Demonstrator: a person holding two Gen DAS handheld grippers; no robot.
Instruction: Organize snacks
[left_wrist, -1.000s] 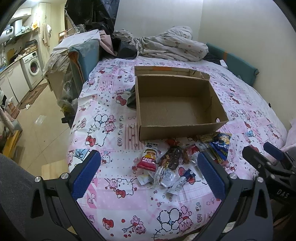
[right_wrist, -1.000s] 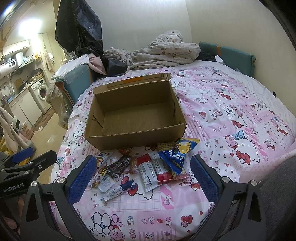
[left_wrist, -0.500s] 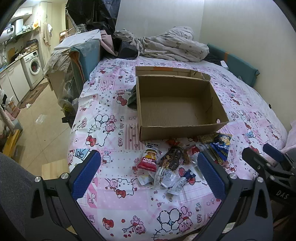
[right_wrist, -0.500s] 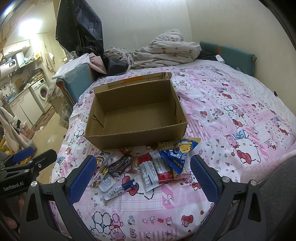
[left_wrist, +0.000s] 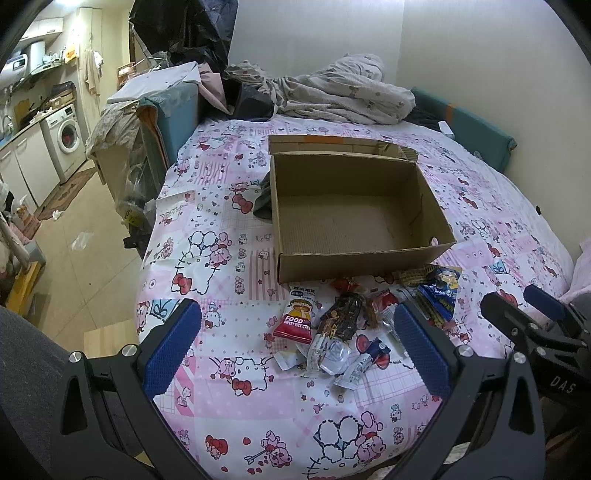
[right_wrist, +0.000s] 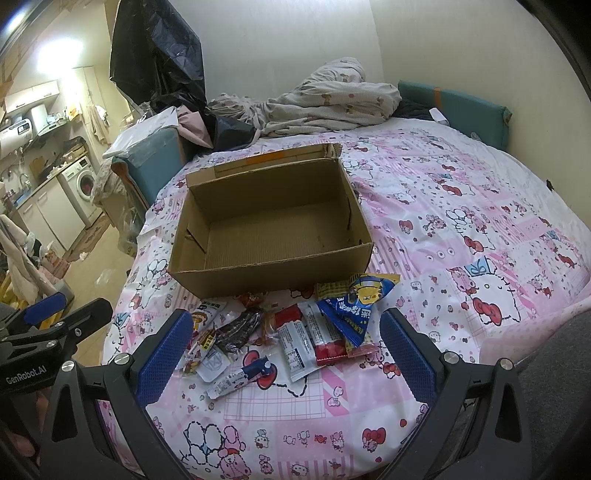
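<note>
An empty cardboard box (left_wrist: 354, 218) (right_wrist: 273, 229) lies open on the pink patterned bed. Just in front of it sits a loose heap of snack packets: a red rice-cake pack (left_wrist: 300, 317), a dark wrapped bar (left_wrist: 341, 319) (right_wrist: 242, 328), a blue chip bag (right_wrist: 356, 306) (left_wrist: 441, 291), a red-and-white packet (right_wrist: 323, 332). My left gripper (left_wrist: 297, 349) hangs open above the near edge of the heap, with nothing between its blue pads. My right gripper (right_wrist: 282, 358) is also open and empty over the heap. Each gripper shows at the edge of the other's view.
A rumpled blanket (left_wrist: 340, 92) and dark clothes lie at the head of the bed. A teal cushion (right_wrist: 461, 107) runs along the right wall. Left of the bed are a blue bin (left_wrist: 177, 110), the floor and a washing machine (left_wrist: 66, 134).
Both views have shifted only slightly; the box and snacks sit a touch lower in frame. Nothing was picked up or moved.
</note>
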